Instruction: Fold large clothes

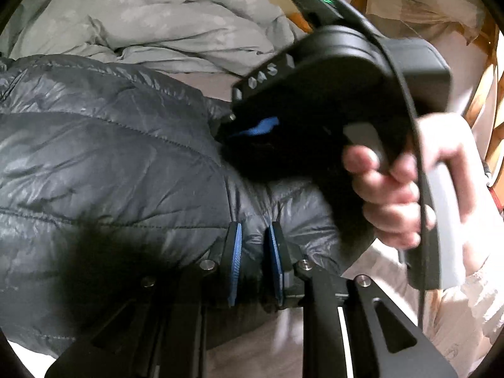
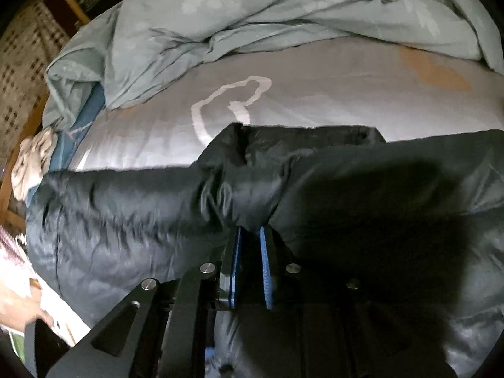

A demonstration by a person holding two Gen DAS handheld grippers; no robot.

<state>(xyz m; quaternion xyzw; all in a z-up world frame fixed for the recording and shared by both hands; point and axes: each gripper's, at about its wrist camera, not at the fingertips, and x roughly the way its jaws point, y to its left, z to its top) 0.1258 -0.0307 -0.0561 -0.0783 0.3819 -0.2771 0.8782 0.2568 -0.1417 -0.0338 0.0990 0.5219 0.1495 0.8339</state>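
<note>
Both the left tool (image 1: 254, 236) and right tool (image 2: 250, 236) clench folds of the dark puffer jacket (image 1: 110, 145), its edges cut off.

We see a bed (image 2: 315, 94) with a grey sheet; on it lie a dark quilted puffer jacket (image 2: 126, 220) and, behind that, a rumpled pale green duvet (image 2: 252, 9).

A bedroom in a home.

A bed takes most of the room: a grey sheet (image 2: 315, 94) with a pale printed outline covers the mattress, a crumpled grey-green duvet (image 2: 252, 15) lies bunched at its far side, and a wooden frame (image 1: 485, 72) stands beside the bed.
</note>
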